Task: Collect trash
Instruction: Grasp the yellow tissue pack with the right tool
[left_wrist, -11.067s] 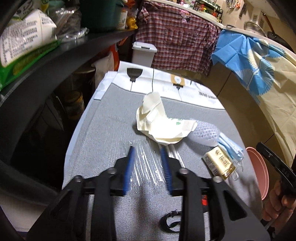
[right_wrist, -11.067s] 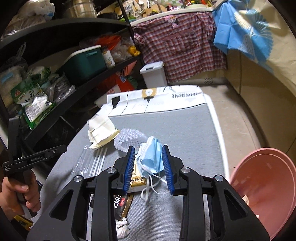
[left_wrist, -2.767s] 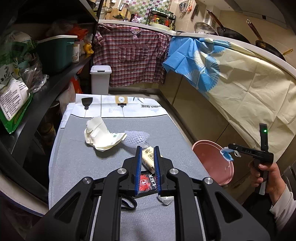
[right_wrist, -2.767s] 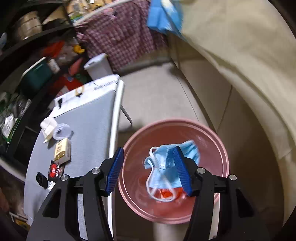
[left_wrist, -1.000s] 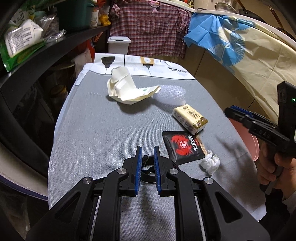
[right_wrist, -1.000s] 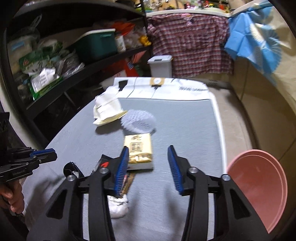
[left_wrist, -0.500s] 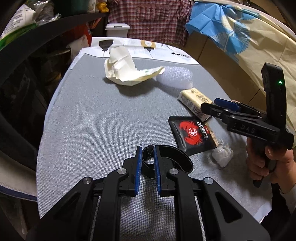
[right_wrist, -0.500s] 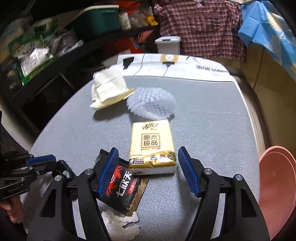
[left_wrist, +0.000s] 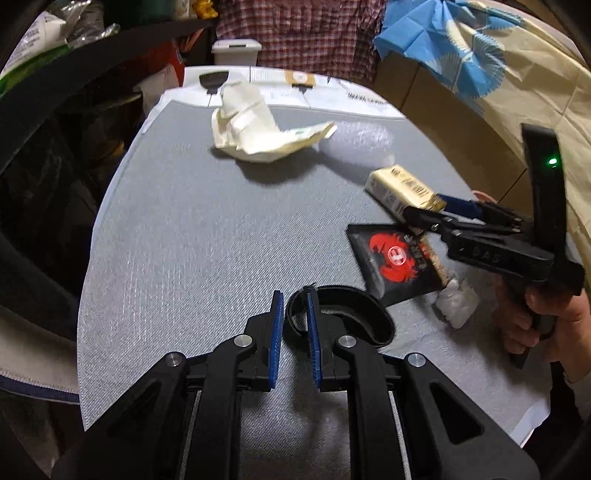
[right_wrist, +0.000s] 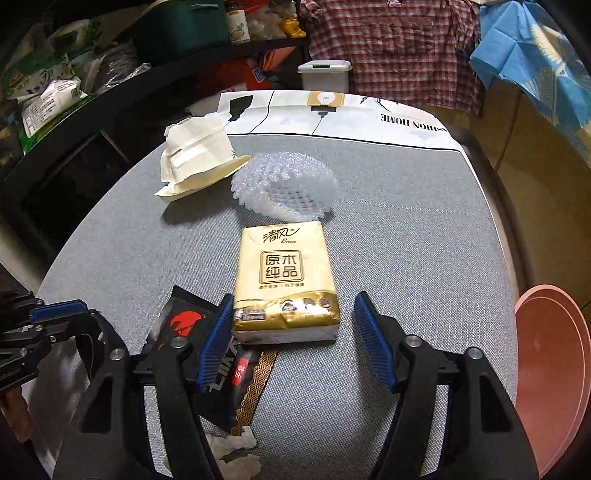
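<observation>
A gold tissue pack lies on the grey table mat. My right gripper straddles its near end and its jaws are closing. The left pad touches the pack's corner and the right pad stands clear of it. A black snack wrapper with a red crab lies beside the pack. A crumpled white tissue sits near it. My left gripper is low over a black strap loop. The loop's end sits in the narrow gap between the pads, which do not visibly press on it.
A cream paper bag and a white foam net lie further back. A pink basin stands off the table's right edge. Dark shelves with packets run along the left. A white bin stands beyond the far end.
My right gripper has come down and forward, so the tissue pack now lies between its jaws. My left gripper has sunk onto the black strap, whose end has entered its gap.
</observation>
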